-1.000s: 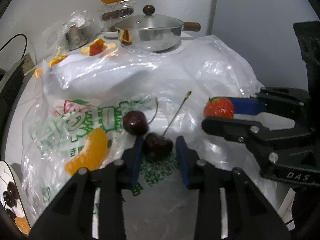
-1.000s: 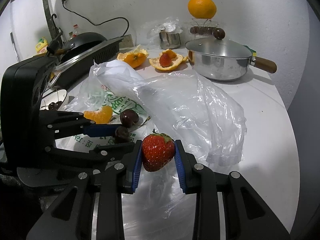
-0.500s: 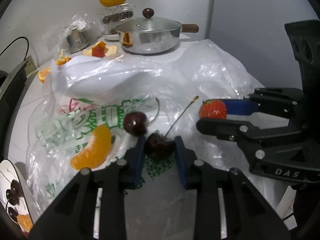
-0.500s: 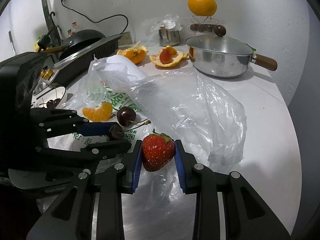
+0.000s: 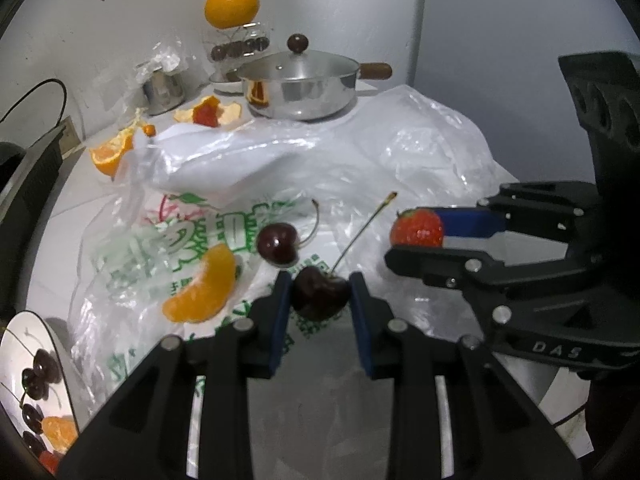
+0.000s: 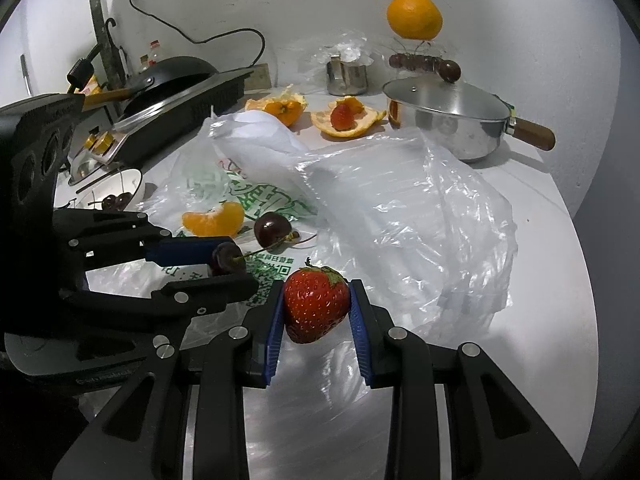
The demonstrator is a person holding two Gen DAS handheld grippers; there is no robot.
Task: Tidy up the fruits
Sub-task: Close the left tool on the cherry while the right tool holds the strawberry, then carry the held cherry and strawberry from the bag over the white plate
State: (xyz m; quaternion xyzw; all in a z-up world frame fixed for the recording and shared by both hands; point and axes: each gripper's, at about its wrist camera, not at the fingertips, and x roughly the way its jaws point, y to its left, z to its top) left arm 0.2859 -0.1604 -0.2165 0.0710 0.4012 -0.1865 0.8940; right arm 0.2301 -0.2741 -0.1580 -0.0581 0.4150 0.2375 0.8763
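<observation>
A crumpled clear plastic bag (image 6: 404,208) covers most of the white counter (image 6: 552,280); a lidded steel pot (image 6: 444,120) stands at 1 o'clock in the right wrist view. The right gripper (image 6: 317,310) is closed snugly on a strawberry (image 6: 316,304), held above the bag. At 9 o'clock, the left gripper (image 5: 318,296) pinches a dark cherry (image 5: 319,297), stem up. An orange segment (image 5: 204,290) and a second cherry (image 5: 277,243) lie on the bag beside it.

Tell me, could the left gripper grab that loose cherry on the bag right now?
Probably not yet: the left gripper is shut on a cherry. The loose cherry lies just ahead, uncovered, on the plastic bag.
</observation>
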